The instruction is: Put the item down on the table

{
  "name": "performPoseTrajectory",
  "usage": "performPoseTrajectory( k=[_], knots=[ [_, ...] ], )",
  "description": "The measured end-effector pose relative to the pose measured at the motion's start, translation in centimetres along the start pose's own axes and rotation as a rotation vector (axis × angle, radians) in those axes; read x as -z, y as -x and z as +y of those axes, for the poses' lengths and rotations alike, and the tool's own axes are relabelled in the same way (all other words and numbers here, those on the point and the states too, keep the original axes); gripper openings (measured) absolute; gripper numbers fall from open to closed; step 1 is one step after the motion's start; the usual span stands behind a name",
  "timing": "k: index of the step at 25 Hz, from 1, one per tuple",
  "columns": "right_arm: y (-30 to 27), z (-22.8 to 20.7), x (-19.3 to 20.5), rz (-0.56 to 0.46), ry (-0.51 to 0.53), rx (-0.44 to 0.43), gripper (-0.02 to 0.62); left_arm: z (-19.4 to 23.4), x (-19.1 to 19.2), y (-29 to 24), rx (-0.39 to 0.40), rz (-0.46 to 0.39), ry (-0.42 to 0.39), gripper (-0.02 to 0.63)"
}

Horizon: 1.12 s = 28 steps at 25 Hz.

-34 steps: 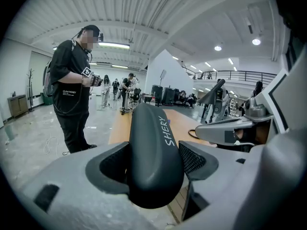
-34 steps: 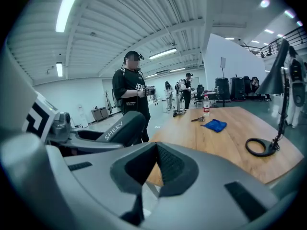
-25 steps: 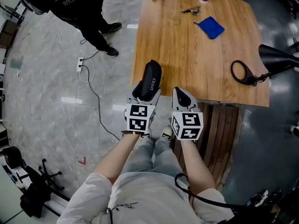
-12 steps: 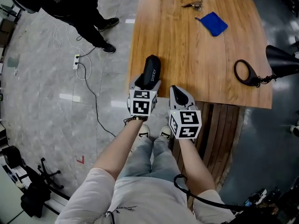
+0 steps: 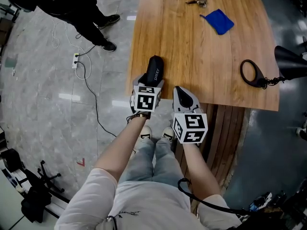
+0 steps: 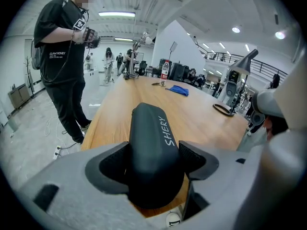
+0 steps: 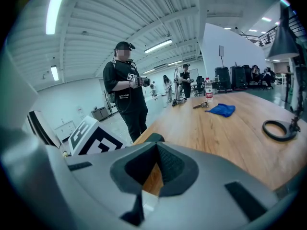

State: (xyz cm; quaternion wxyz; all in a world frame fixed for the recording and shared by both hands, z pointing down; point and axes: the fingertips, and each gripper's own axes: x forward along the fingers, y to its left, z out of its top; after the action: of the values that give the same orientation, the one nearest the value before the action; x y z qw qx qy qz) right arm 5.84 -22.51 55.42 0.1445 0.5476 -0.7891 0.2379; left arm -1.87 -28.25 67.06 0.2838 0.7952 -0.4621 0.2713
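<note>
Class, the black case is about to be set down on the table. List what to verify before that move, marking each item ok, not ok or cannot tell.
1. Grip: black case clamped between the left gripper's fingers: ok.
2. Position: case above the table, near its corner, not over the floor: ok.
3. Landing spot: wood ahead of the case is bare: ok.
4. Other hand: right gripper shut, empty, beside the case: ok.
5. Clutter: blue cloth and black ring lie away from the spot: ok.
6. Height of the case above the wood: cannot tell.
</note>
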Motion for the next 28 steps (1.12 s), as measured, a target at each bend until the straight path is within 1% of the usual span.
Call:
performPoseTrajectory(
  k=[5,11,14,20,25,28],
  knots=[
    [-0.2,0.1,0.2,0.006,-0.003,-0.008,0.005,0.2,0.2,-0.3,0.0,-0.005,-0.01,0.334],
    [-0.2,0.4,0.8,0.017,-0.003,-0.013,0.005,0.0,0.3,-0.9,0.012,-0.004,-0.065,0.334],
    [-0.2,0.4,1.1,0.022,-0.005,-0.016,0.005,-0.1,0.6,-0.9,0.012,0.004,-0.071,0.336],
    [-0.3,0.5,0.9,0.016,-0.008,-0.021,0.005,0.1,0.5,-0.7,0.021,0.003,-0.067,0.36],
    [-0.5,0.4,1.0,0.018,-0.022,-0.026,0.005,0.1,0.5,-0.5,0.01,-0.003,-0.094,0.365],
    [-0.5,0.6,1.0,0.019,-0.021,-0.027,0.005,0.2,0.4,-0.4,0.013,-0.012,-0.095,0.366]
  ],
)
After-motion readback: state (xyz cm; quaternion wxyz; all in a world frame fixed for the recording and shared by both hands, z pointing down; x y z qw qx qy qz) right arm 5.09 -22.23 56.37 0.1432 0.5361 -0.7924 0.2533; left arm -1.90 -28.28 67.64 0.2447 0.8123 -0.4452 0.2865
